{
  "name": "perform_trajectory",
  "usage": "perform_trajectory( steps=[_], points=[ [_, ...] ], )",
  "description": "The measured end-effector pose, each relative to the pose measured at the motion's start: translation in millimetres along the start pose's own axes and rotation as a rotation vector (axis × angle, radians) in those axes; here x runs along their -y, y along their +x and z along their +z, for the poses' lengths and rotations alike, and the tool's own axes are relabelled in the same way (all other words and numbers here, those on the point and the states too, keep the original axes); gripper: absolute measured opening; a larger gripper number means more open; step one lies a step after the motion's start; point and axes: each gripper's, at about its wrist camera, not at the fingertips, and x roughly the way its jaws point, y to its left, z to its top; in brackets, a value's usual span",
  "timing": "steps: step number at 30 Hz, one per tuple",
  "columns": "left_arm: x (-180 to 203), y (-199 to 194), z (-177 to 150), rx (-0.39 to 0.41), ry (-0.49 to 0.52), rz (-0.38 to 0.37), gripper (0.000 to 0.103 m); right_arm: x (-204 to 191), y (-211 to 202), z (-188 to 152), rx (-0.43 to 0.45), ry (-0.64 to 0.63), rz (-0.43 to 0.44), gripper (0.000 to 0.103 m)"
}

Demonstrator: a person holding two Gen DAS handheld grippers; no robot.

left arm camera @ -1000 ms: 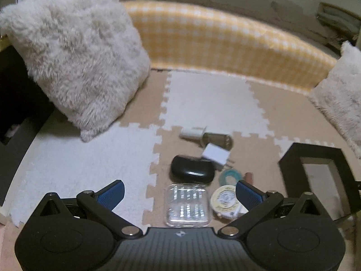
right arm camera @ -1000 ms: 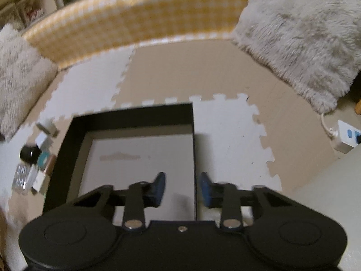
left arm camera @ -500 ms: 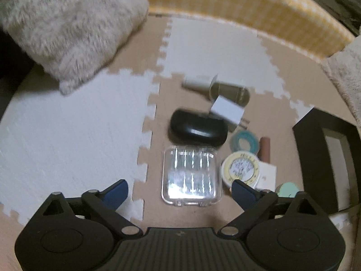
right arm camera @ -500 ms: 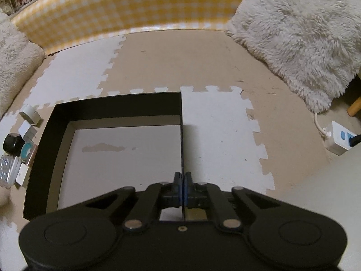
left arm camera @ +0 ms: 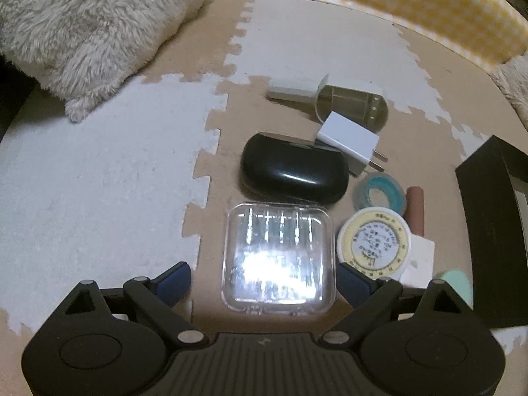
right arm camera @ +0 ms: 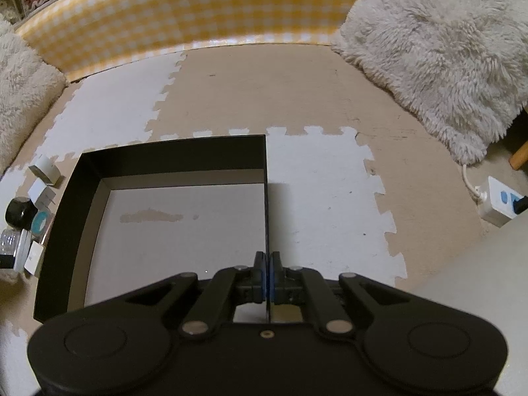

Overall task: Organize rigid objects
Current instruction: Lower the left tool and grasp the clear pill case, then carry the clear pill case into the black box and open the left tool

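Note:
In the left wrist view my left gripper point(left arm camera: 264, 282) is open, its blue pads on either side of a clear plastic case point(left arm camera: 279, 257) on the floor mat. Beyond it lie a black oval case point(left arm camera: 293, 168), a white charger plug point(left arm camera: 349, 140), a teal tape ring point(left arm camera: 379, 194), a round yellow-and-white tape measure point(left arm camera: 374, 244) and a brown tube point(left arm camera: 415, 209). In the right wrist view my right gripper point(right arm camera: 266, 279) is shut on the right wall of the black box point(right arm camera: 265, 198), whose pale bottom is bare. The box also shows in the left wrist view point(left arm camera: 488, 231).
Fluffy cream cushions lie at the far left point(left arm camera: 89, 26) and far right point(right arm camera: 439, 52). A yellow checked bolster point(right arm camera: 184, 10) bounds the back. A white power strip point(right arm camera: 498, 204) sits at the right. A white-handled olive tool point(left arm camera: 330, 97) lies beyond the plug.
My left gripper has moved forward and down so that the clear case lies between its open fingers. My right gripper has shut on the box's right wall.

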Motion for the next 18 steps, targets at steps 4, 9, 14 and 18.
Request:
perform_trajectory(
  steps=[4,9,14,18],
  points=[
    [2,3,4,0.012,-0.014,0.009,0.094,-3,1,1,-0.003,-0.003,0.010,0.003],
    [8,2,8,0.025,0.008,0.025,0.079,-5,2,1,-0.004,-0.006,0.012,0.003],
    [7,-5,8,0.018,-0.014,0.001,0.073,-5,2,1,0.000,-0.004,0.015,0.003],
    [2,-19,6,0.037,-0.055,-0.007,0.073,-4,2,0,0.006,-0.001,0.020,0.002]
  ],
)
